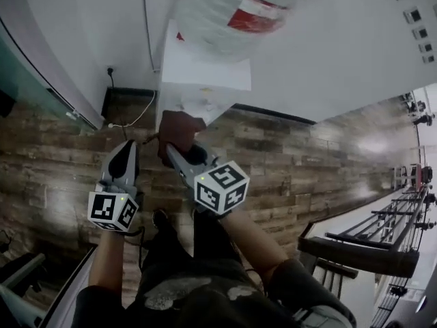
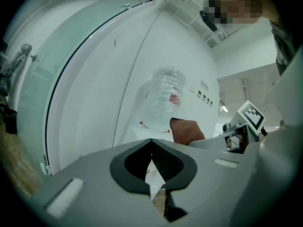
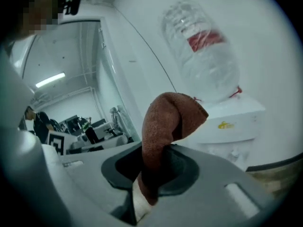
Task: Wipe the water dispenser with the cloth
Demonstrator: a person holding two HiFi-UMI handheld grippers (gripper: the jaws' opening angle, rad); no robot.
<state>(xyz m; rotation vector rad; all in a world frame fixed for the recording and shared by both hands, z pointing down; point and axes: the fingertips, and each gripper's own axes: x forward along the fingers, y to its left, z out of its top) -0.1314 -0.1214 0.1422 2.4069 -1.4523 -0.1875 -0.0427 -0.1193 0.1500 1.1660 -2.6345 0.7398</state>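
A white water dispenser (image 1: 205, 80) stands against the wall with a clear bottle (image 1: 235, 9) on top; the bottle (image 3: 206, 51) and dispenser top (image 3: 232, 117) also show in the right gripper view. My right gripper (image 1: 179, 157) is shut on a brown cloth (image 1: 179, 130), which hangs just in front of the dispenser's lower front. The cloth (image 3: 165, 136) rises folded from between the jaws. My left gripper (image 1: 127, 157) hovers beside it to the left, jaws closed together and empty (image 2: 152, 148).
Dark wood-plank floor (image 1: 307, 162) surrounds the dispenser. A wall socket and cable (image 1: 126, 118) sit left of it. A glass partition (image 1: 27, 67) runs along the far left. Metal railings (image 1: 382, 231) stand at the right.
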